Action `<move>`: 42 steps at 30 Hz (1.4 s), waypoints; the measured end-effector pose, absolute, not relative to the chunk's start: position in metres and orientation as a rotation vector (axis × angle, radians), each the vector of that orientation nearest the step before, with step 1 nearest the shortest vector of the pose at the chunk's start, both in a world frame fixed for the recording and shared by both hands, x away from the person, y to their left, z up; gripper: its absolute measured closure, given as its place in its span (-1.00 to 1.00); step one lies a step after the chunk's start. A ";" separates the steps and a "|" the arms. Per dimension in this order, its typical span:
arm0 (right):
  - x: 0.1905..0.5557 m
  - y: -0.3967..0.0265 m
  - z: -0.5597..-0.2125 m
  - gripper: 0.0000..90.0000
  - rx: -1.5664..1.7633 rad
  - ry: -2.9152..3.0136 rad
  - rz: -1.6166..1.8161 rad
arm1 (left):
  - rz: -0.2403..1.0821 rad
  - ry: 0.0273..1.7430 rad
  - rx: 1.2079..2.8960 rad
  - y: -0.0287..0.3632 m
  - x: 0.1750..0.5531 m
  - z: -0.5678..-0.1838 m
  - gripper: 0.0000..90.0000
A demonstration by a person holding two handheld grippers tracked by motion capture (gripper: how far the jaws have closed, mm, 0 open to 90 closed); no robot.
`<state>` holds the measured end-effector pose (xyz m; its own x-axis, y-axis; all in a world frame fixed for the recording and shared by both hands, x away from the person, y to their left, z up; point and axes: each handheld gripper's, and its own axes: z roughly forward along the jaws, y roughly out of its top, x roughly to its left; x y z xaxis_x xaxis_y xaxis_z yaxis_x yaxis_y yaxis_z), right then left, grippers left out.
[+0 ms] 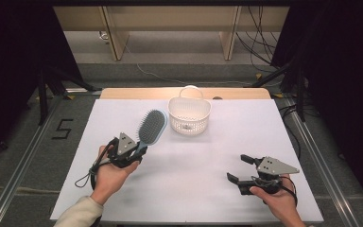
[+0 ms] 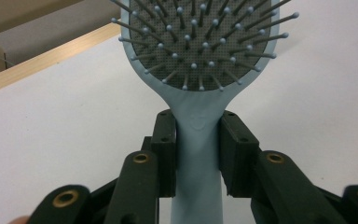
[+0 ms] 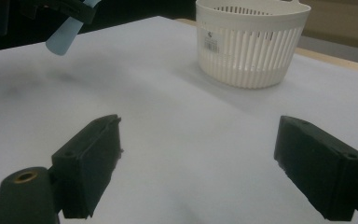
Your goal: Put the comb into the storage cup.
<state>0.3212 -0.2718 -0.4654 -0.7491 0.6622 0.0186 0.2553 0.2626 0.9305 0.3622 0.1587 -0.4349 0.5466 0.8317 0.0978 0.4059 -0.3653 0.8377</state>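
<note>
High view: my left fingers (image 1: pixel 139 150) clamp the brush (image 1: pixel 152 126) handle | right fingers (image 1: pixel 238 169) spread, idle | keep grip firm, likely tip head-first into basket (image 1: pixel 189 116).

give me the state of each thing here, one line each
hairbrush: held by its handle, lifted off the table, bristles facing the left gripper's camera
left gripper: shut on the hairbrush handle
right gripper: open, nothing between its fingers, above the white table cover
basket: upright on the table, handle at the far side, appears empty
table: covered by a white sheet
</note>
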 end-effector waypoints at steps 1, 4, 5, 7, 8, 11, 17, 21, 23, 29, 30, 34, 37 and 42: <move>0.321 -0.272 -0.465 -0.66 0.835 2.164 1.485 | 0.670 1.001 1.976 0.159 0.362 -0.435 0.55; 0.321 -0.272 -0.465 -0.66 0.832 2.164 1.485 | 0.674 1.003 1.960 0.159 0.362 -0.434 0.55; 0.321 -0.272 -0.465 -0.66 0.835 2.164 1.486 | 0.676 1.003 1.955 0.160 0.362 -0.434 0.55; 0.321 -0.272 -0.465 -0.66 0.835 2.164 1.485 | 0.676 1.008 1.946 0.160 0.363 -0.434 0.55; 0.321 -0.272 -0.465 -0.66 0.835 2.164 1.486 | 0.675 1.012 1.940 0.161 0.363 -0.434 0.55; 0.321 -0.272 -0.465 -0.66 0.832 2.164 1.485 | 0.677 1.011 1.931 0.161 0.363 -0.434 0.55; 0.321 -0.272 -0.465 -0.66 0.834 2.163 1.486 | 0.681 1.007 1.917 0.162 0.363 -0.433 0.55; 0.321 -0.272 -0.465 -0.66 0.836 2.163 1.487 | 0.684 1.001 1.909 0.161 0.363 -0.433 0.55; 0.321 -0.272 -0.465 -0.66 0.836 2.162 1.486 | 0.686 0.998 1.905 0.161 0.363 -0.432 0.55; 0.321 -0.272 -0.465 -0.66 0.836 2.162 1.487 | 0.676 1.004 1.875 0.161 0.364 -0.431 0.55; 0.321 -0.272 -0.465 -0.66 0.836 2.162 1.486 | 0.680 0.998 1.873 0.161 0.364 -0.431 0.55; 0.321 -0.272 -0.465 -0.66 0.836 2.161 1.486 | 0.685 0.988 1.861 0.160 0.365 -0.430 0.55; 0.321 -0.272 -0.465 -0.66 0.836 2.161 1.485 | 0.691 0.981 1.862 0.160 0.366 -0.429 0.55; 0.321 -0.272 -0.465 -0.66 0.836 2.160 1.485 | 0.692 0.978 1.847 0.157 0.368 -0.427 0.55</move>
<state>0.3213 -0.2719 -0.4654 -0.7472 0.6644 0.0173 0.2540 0.2614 0.9312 0.3679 0.1575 -0.4273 0.5295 0.8462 0.0604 0.3384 -0.2760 0.8996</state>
